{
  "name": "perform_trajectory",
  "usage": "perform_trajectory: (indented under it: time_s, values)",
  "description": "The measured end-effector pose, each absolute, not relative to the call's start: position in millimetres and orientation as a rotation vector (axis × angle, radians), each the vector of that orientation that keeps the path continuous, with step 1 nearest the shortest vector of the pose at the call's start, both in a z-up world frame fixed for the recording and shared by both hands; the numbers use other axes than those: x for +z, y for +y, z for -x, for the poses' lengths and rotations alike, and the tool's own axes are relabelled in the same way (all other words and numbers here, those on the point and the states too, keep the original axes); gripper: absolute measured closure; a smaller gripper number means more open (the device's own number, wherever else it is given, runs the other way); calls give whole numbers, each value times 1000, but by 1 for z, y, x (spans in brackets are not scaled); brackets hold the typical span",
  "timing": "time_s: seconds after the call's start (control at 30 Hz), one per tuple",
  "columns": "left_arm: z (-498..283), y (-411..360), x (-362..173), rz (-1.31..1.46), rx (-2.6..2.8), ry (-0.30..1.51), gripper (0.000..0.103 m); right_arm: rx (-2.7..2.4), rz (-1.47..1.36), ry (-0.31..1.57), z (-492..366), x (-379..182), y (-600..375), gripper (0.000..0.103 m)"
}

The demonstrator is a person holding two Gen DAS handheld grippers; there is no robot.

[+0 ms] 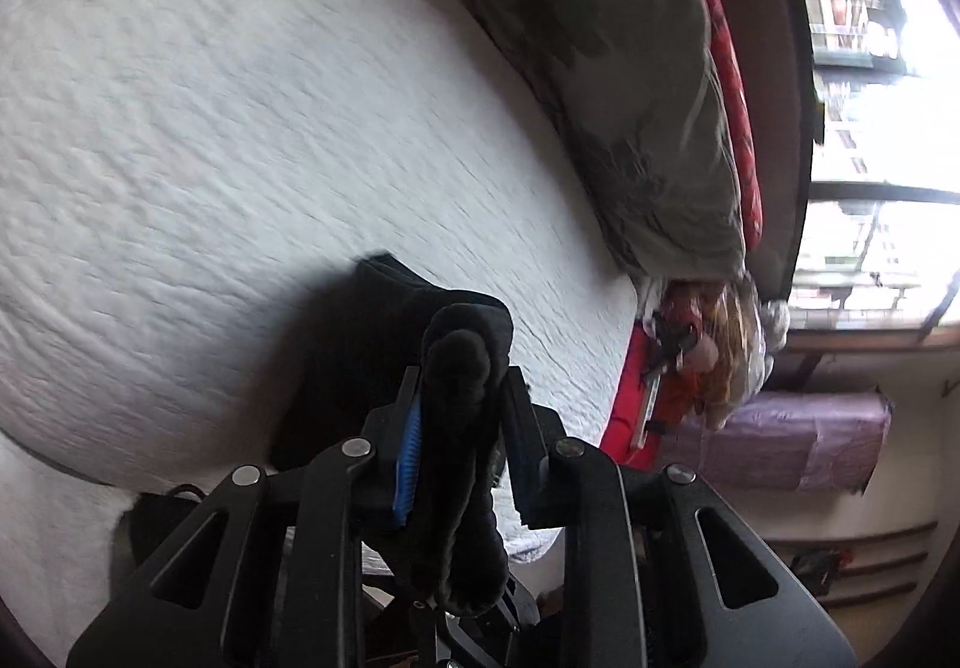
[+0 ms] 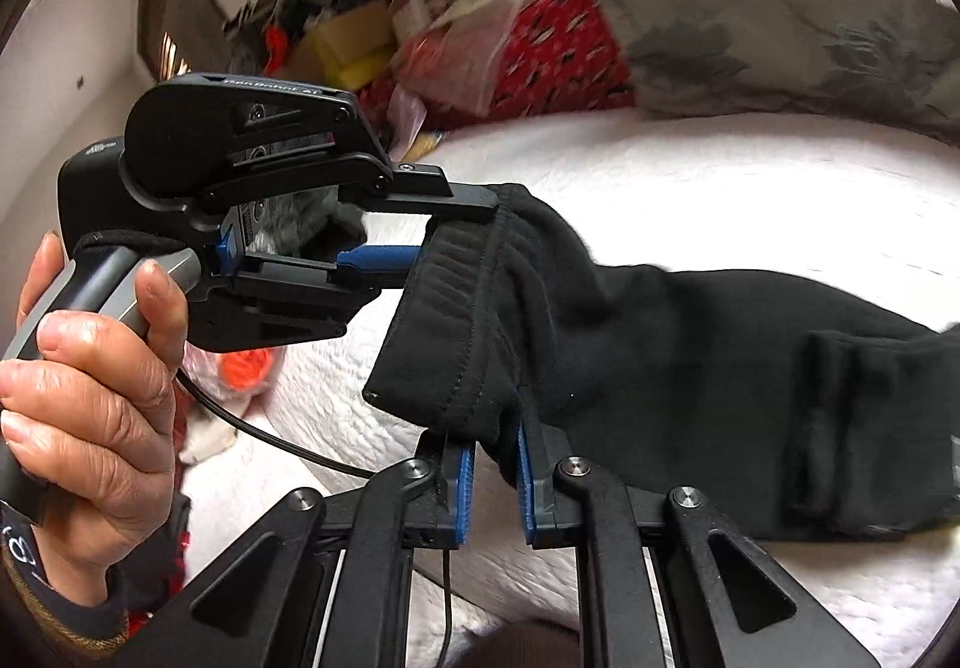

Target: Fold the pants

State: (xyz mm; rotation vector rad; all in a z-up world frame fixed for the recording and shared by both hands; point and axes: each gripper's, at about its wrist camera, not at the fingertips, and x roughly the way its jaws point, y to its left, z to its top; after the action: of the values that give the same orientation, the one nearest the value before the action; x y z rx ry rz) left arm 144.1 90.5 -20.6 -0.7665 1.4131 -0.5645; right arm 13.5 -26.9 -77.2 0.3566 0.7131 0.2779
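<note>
Matt black fleecy cloth pants (image 2: 690, 356) lie on a white, rough-textured quilted bedspread (image 1: 210, 128).

The white quilted bed top (image 1: 252, 140) lay bare over a broad stretch ahead of the left gripper (image 1: 459, 398), giving open room to pass. Along its far edge a grey patterned pillow (image 1: 624, 86) blocked the way, with a red patterned cushion (image 2: 564, 50) beside it. A heap of bags and clutter (image 2: 360, 32) crowded the bed's corner. The black pants (image 2: 690, 368) themselves stretched across the near side of the bed, between the two grippers. The left gripper's cable (image 2: 282, 437) trailed over the quilt just before the right gripper (image 2: 492, 464).
</note>
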Motion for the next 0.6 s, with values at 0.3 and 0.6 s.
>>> perform_trajectory:
  time_s: [0.3, 0.6]
  values:
    - [-111, -99, -62, 504, -631, 1608, 81, 118, -589, 667, 37, -95, -152, 92]
    - [-92, -153, -72, 362, -671, 1676, 81, 37, -907, 761, 66, -159, -240, 79]
